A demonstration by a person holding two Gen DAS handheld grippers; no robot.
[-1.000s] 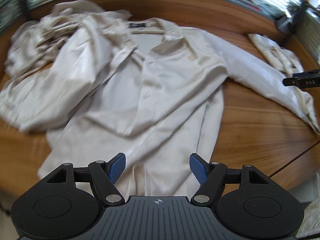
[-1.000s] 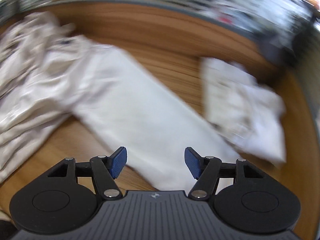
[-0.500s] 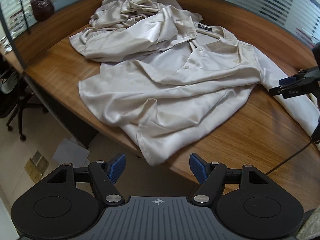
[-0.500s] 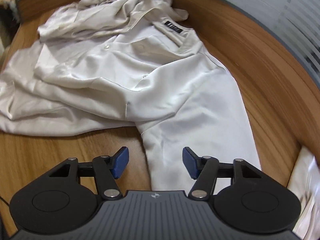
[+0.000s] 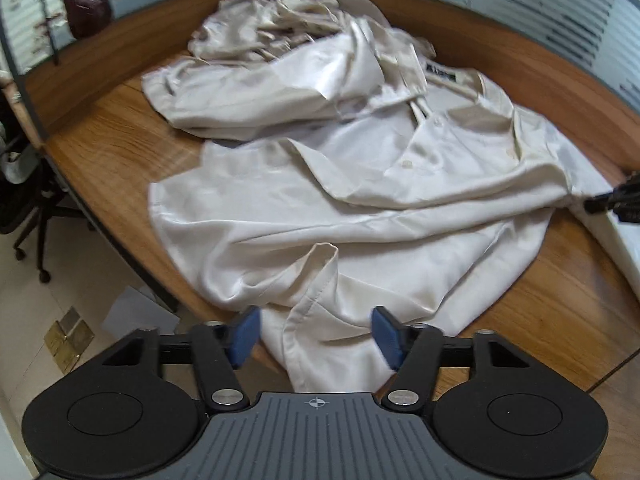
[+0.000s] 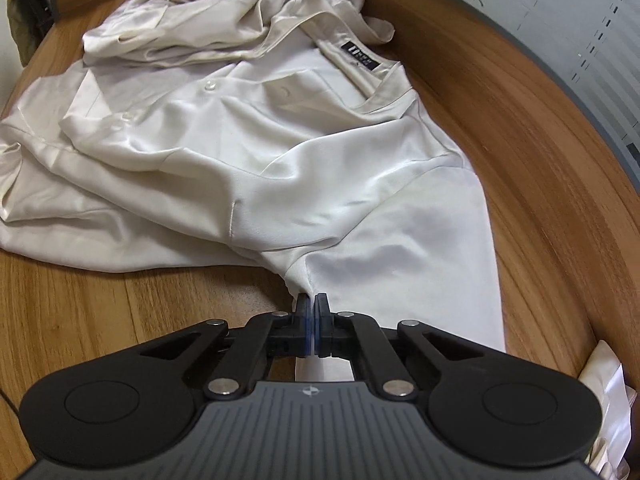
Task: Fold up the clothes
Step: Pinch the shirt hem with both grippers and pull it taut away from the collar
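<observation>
A wooden desk lies ahead of the tool. Far ahead to its left stands a dark jar; below left, an office chair and paper on the floor.

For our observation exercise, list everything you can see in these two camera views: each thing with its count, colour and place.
shirt: one, cream, spread on the desk, sleeve toward the right claw.
crumpled clothes: a pile, cream, behind the shirt.
folded cloth: one, white, desk's right edge.
desk: one, brown wood, curved.
office chair: one, black, on the floor at left.
dark jar: one, behind the desk's partition.
left claw: blue pads, closing around the shirt's hem.
right claw: shut on the shirt's sleeve.
</observation>
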